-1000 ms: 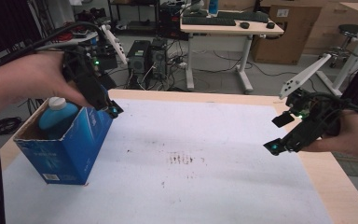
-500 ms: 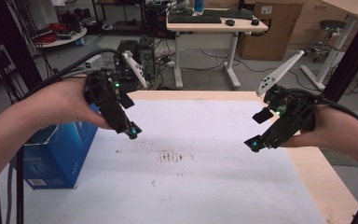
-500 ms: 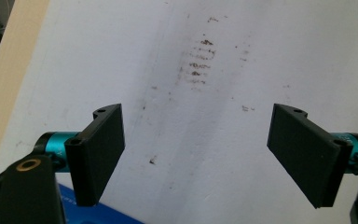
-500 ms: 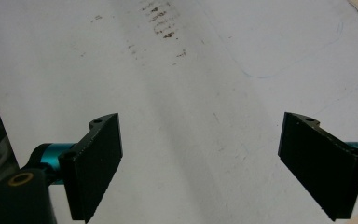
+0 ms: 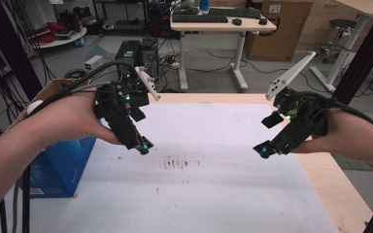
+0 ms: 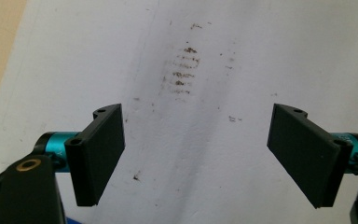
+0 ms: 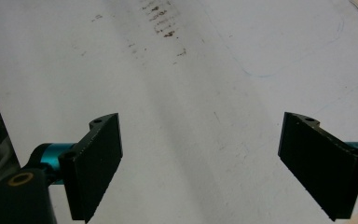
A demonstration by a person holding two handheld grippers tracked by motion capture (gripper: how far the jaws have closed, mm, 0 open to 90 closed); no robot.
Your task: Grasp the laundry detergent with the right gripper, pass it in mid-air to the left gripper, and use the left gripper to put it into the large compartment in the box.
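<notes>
Now both hands hang over the white sheet [image 5: 213, 194] that covers the counter, empty. Near to far:

- Blue box [image 5: 60, 162] at the counter's left edge, nearest the person, partly behind the left forearm. One second back the left gripper [image 5: 143, 145] sat right at its open top, where a pale blue-capped bottle stood inside. Since then it has drawn off toward the counter's middle; the arm now hides the box's contents.
- Left gripper: fingers [image 6: 98, 158] spread wide, nothing between them, aimed down at the brown smudge marks [image 6: 184, 70] on the sheet. Hovering, not touching.
- Right gripper [image 5: 263, 150] near the right edge, roughly level with the left. It has drifted inward a little. Fingers [image 7: 95, 163] spread wide too, bare sheet below, same smudges [image 7: 161, 21] farther off.
- Beyond the far edge: desk with keyboard [image 5: 204, 18], cables, cardboard boxes.

Judgement: the drop into the box looks finished; both grippers are backing to a neutral, ready pose. Nothing else lies on the sheet to fetch.
</notes>
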